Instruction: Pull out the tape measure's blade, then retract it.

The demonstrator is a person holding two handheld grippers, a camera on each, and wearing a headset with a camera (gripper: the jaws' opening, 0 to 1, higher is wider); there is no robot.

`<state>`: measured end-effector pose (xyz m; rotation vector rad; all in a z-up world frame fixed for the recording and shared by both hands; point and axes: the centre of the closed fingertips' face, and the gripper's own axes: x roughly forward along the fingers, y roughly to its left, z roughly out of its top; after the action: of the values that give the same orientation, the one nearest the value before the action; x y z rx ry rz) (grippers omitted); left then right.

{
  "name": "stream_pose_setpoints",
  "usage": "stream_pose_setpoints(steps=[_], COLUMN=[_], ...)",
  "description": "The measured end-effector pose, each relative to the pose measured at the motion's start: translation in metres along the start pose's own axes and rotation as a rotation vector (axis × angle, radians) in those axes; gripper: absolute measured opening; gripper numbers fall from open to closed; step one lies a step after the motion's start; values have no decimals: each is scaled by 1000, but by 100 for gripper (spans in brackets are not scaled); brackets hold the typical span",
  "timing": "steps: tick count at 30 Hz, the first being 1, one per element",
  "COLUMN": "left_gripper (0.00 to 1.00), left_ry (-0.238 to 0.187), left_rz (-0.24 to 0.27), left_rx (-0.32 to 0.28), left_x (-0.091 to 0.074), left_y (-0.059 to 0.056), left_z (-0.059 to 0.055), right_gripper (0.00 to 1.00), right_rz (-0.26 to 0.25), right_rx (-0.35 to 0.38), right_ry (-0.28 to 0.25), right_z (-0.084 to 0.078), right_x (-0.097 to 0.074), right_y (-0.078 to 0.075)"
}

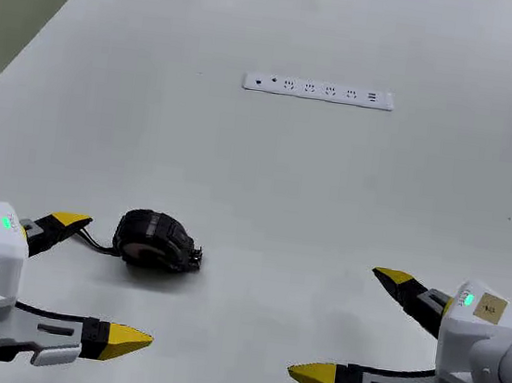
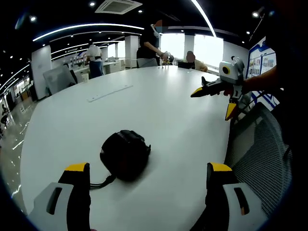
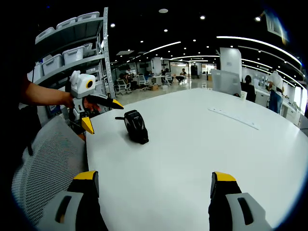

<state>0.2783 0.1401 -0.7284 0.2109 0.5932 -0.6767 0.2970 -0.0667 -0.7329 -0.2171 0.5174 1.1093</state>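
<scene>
The tape [image 1: 156, 242] lies on the white desk [image 1: 267, 174], at about 8 o'clock in the head view, with its blade fully inside the case. A thin black strap [image 1: 93, 242] trails from its 9 o'clock side towards the far jaw of the left gripper [image 1: 100, 278]. That gripper is spread wide and holds nothing. The tape lies just beyond its jaws, towards 1 o'clock, touching neither. The right gripper [image 1: 352, 325] sits at 5 o'clock in the head view, also gaping and empty, well apart from the tape. A strip [image 1: 318, 90] lies far off at 12 o'clock and plays no part.

The step in hand looks like the first reach, since nothing is grasped yet. To do it well, the left gripper should probably go forward until the case is square between the jaws, then close on its flat sides. It should not close on the strap, which would let the case swing. A small nub at the case's 3 o'clock edge may be the blade hook, though it is too small to be sure. If so, the right gripper should come in from 3 o'clock, pinch only that tip, and draw it straight outward, low along the desk. The left should hold firm so the case does not skid, and the return should be eased back rather than let snap.
</scene>
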Motion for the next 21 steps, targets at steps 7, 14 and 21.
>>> stream_pose_setpoints(steps=[7, 14, 21], left_gripper=[99, 99, 97], left_ry=[14, 22, 36], left_rz=[-25, -34, -60], left_rx=[19, 35, 53], left_x=[6, 12, 18], left_y=[5, 14, 17], left_z=[1, 1, 3], right_gripper=[96, 95, 92], right_rz=[30, 71, 116], right_rx=[-20, -54, -94], right_ry=[22, 38, 46], right_z=[1, 4, 8], right_x=[10, 21, 33], right_y=[-3, -5, -4])
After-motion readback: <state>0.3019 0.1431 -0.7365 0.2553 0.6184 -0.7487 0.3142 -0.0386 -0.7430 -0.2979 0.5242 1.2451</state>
